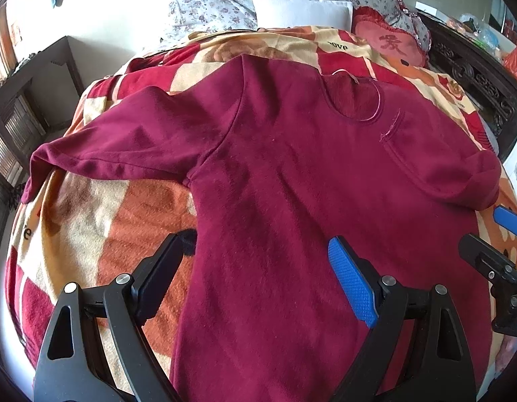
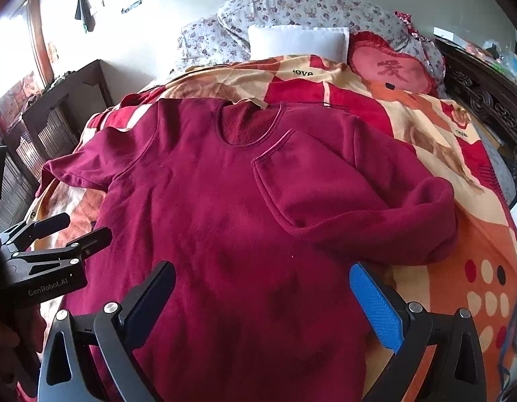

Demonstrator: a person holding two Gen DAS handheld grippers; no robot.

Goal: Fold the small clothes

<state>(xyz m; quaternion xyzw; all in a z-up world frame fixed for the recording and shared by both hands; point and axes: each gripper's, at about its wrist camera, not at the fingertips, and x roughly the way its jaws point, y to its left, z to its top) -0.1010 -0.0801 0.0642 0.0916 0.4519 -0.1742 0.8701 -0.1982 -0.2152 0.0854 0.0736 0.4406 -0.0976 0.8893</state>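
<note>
both grippers [image 1: 258, 268] [image 2: 263, 296] hover spread-jawed over the maroon shirt [image 2: 224, 217].

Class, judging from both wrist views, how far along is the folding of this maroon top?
Done: the maroon top lies flat on the blanket, and one sleeve is already folded across the chest. In hand: nothing; the left gripper and right gripper hover open above the hem end. Left: the other sleeve remains spread out, and the body is unfolded.
</note>
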